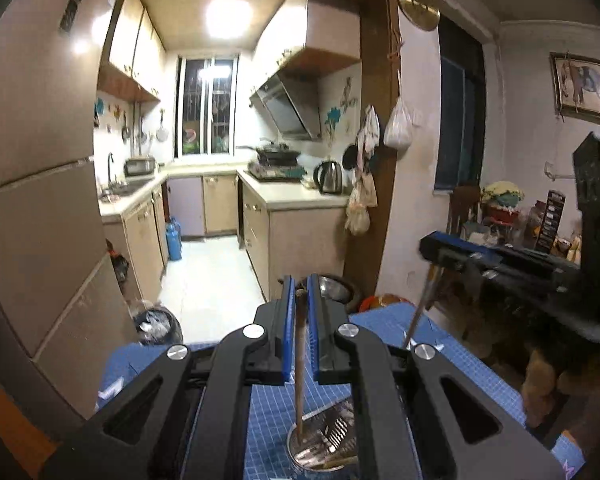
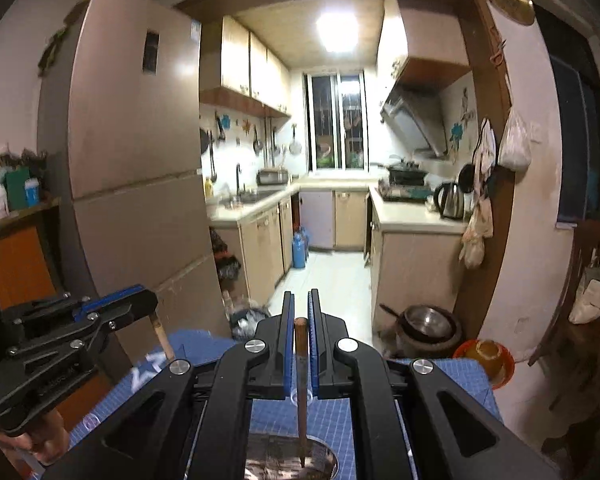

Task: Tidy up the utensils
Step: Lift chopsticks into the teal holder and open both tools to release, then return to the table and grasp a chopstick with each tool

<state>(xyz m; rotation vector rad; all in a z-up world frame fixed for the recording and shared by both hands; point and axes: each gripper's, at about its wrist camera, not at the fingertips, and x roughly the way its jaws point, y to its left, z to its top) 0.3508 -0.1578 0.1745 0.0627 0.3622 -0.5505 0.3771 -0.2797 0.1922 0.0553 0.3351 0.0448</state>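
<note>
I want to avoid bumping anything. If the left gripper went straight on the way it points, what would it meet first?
Probably the metal basin on the floor just past the blue mat, right beyond the left gripper, which is shut on a wooden chopstick. Depth is unclear; the kitchen cabinet stands behind it.

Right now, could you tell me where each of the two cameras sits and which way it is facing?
Left wrist: on the left gripper, facing the kitchen doorway; its jaws clamp a chopstick over the metal holder; the right gripper shows at right.
Right wrist: on the right gripper, facing the same kitchen; it clamps another chopstick; the left gripper and a hand show at left.
Shared: blue mat, fridge, kettle.
</note>
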